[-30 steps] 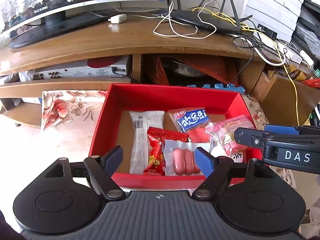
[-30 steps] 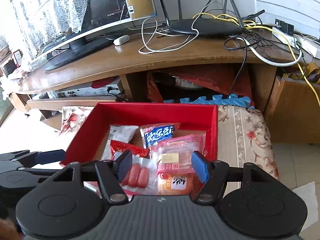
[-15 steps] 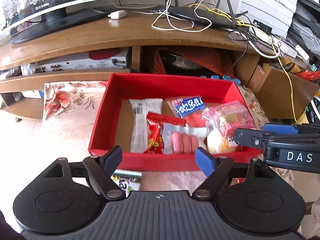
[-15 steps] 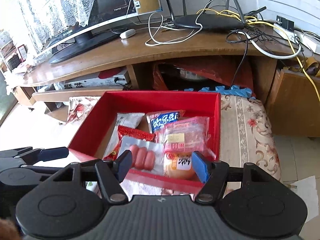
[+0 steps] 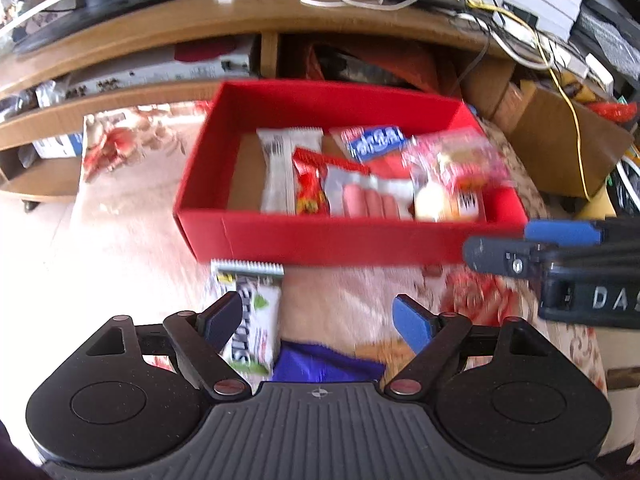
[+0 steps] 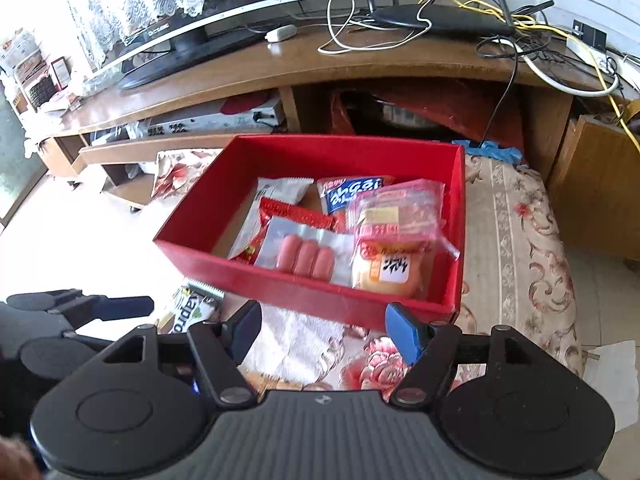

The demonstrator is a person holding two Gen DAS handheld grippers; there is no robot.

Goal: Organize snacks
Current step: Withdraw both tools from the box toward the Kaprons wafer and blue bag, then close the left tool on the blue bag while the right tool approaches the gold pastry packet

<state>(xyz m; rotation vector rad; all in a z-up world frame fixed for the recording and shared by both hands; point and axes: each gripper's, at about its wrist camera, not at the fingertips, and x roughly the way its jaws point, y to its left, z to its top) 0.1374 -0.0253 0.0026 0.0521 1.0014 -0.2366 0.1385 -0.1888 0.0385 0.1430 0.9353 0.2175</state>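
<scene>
Two hand-held grippers hang over a floral-patterned cloth spread on a low surface, both tilted down toward a red box of snacks. Neither holds anything: the left hand-held gripper has its jaws fairly wide and opening, a white-and-green packet lying on the cloth beneath its left finger, not gripped; the right hand-held gripper has its jaws at a middling gap and opening, with only bare cloth between them.

Inside the box lie a white wrapper, a red packet, a clear pack of pink sausages, a blue-labelled packet and a pink-printed bag of buns, crowded toward the right side, leaving brown floor bare on the left. A blue wrapper shows at the near edge of the cloth, just before the left tool's body.

Behind the box runs a curved wooden tabletop carrying a monitor draped with lace, a black router and a tangle of white, black and yellow cables. On the shelf below sits a silver set-top unit. Sunlight washes out the floor at left.
</scene>
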